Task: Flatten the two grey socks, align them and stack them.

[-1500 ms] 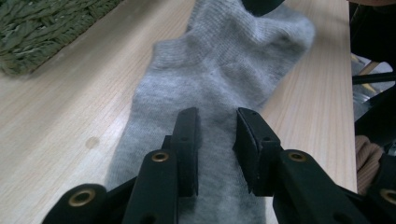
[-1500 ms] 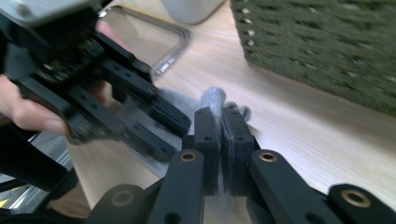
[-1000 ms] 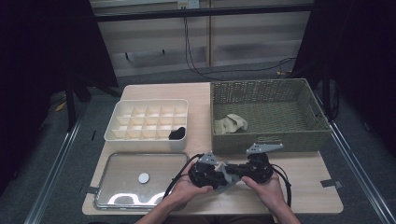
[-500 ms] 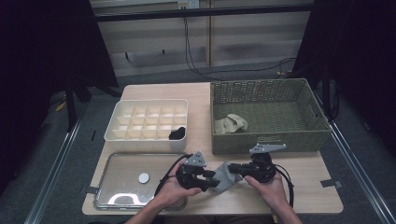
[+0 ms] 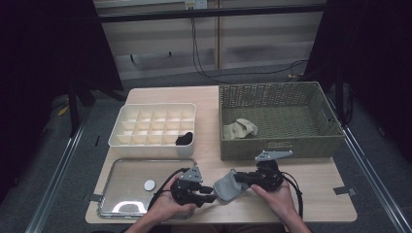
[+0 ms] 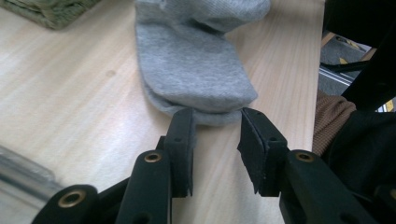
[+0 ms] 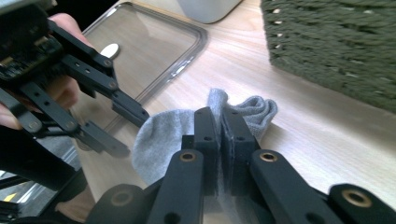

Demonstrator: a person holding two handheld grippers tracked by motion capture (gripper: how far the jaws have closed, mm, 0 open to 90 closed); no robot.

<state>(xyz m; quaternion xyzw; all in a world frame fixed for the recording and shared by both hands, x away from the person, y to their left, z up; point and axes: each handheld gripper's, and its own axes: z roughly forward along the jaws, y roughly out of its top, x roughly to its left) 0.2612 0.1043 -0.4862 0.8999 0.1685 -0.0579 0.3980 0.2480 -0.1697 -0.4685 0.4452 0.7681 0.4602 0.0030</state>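
A grey sock [image 5: 228,187] lies folded on the wooden table near its front edge. My right gripper [image 5: 240,178] is shut on the sock's right end; in the right gripper view the jaws [image 7: 220,119] pinch a fold of the sock [image 7: 161,135]. My left gripper [image 5: 211,191] sits just left of the sock. Its jaws [image 6: 217,123] have just been closing but stand apart, with the sock's [image 6: 191,65] rounded end at their tips, unpinched. The left gripper [image 7: 123,123] also appears in the right gripper view.
A green wicker basket [image 5: 277,143] holding a beige sock [image 5: 241,128] stands behind the grippers. A white compartment box [image 5: 150,141] with a black item [image 5: 184,139] sits at the back left. A shiny tray [image 5: 126,194] with a small white disc [image 5: 149,184] lies front left.
The two grippers were close together over the sock; the left one has drawn away to the left, and the grey sock now shows between them. The right gripper stayed put.
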